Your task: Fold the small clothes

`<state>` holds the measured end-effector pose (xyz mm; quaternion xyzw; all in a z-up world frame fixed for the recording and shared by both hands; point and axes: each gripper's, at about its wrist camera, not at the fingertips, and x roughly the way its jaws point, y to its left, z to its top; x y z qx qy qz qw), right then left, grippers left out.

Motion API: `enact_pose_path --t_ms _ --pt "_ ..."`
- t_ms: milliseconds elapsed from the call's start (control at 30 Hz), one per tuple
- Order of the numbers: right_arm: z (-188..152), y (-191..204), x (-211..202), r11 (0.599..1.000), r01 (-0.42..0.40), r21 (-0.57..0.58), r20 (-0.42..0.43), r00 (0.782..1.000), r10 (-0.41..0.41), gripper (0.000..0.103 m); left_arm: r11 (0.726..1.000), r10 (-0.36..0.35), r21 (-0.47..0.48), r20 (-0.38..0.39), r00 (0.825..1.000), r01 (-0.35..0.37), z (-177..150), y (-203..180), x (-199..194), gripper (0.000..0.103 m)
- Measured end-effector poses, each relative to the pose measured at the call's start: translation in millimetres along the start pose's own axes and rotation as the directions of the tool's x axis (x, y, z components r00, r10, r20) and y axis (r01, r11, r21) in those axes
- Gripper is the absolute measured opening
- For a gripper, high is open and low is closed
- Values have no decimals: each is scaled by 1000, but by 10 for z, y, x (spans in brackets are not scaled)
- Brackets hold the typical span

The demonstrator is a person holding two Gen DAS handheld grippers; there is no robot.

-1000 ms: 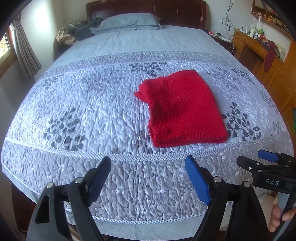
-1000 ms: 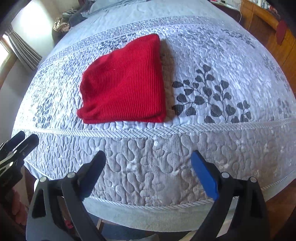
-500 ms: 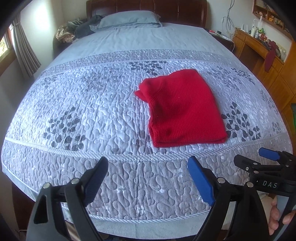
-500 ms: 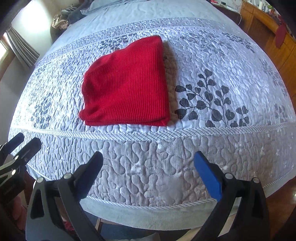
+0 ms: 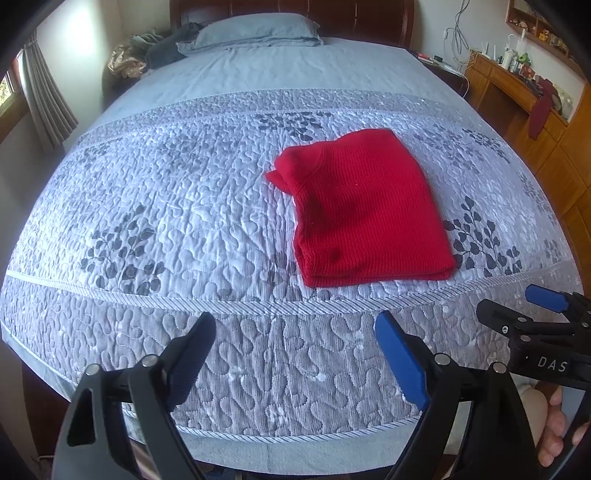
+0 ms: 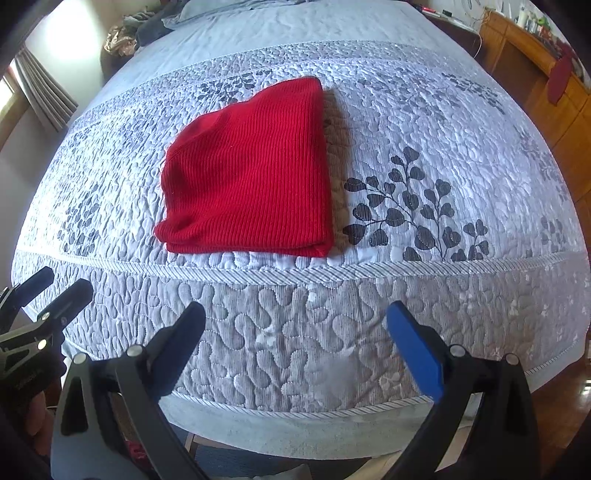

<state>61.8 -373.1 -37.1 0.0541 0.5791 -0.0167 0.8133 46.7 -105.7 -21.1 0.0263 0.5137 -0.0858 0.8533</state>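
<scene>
We had just let the jaws of the left gripper (image 5: 295, 339) spread a little wider, with nothing between them, and they stood wide apart over the front drop of the bed (image 5: 155, 177). The jaws of the right gripper (image 6: 295, 328) stood equally wide and empty. Otherwise little had altered over the last second: the red knit garment (image 5: 365, 206) lay where it had been, and both tools hung back at the foot of the bed, clear of it.

That told us the fold looked finished. The garment sat as a compact layered rectangle on the quilted cover, just beyond the corded seam, at about one o'clock from the left tool and eleven o'clock from the right. A small collar or cuff poked out at its ten o'clock corner in the left view, which we judged might want tucking.

The stacked edges faced us along the near side; the folded side lay toward three o'clock. Open quilt stretched wide at nine o'clock and on toward the pillow (image 5: 255, 31) at twelve, so there was ample room to slide or lift. The wooden cabinets (image 5: 524, 92) at two o'clock stood well apart.
</scene>
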Motion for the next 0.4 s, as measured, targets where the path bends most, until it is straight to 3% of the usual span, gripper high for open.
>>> enact_pose_path --t_ms 400 --pt "-9 -7 14 1000 1 -2 -3 1000 -1 98 1000 -5 -4 -18 1000 5 -4 13 21 89"
